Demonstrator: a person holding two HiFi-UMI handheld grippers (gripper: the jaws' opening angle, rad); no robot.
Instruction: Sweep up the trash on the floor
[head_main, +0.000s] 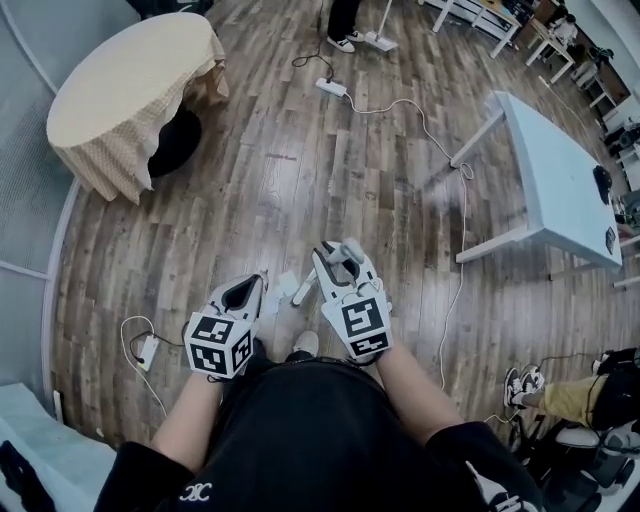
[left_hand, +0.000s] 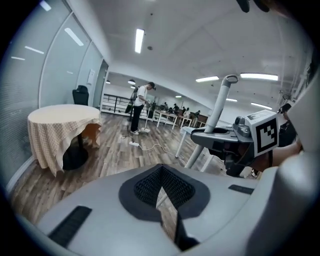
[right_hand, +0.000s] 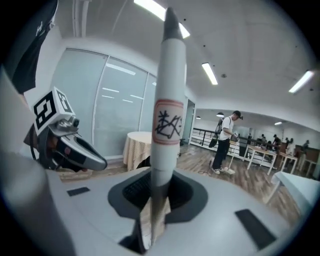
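Broom handle (right_hand: 167, 100), a white pole with a red-edged label, stands clamped between the jaws of my right gripper (right_hand: 152, 197). Its long axis crosses the jaws and runs near upright, with the grey tapered end pointing up. In the head view, its lower part slants down toward the wooden floor (head_main: 300, 170) between my two grippers. White paper scraps (head_main: 287, 284) lie on the boards just beside it. My left gripper (left_hand: 162, 195) is closed to a thin slit with nothing in it, close beside the right one. A cloth-covered round table (head_main: 130, 90) stands well apart.
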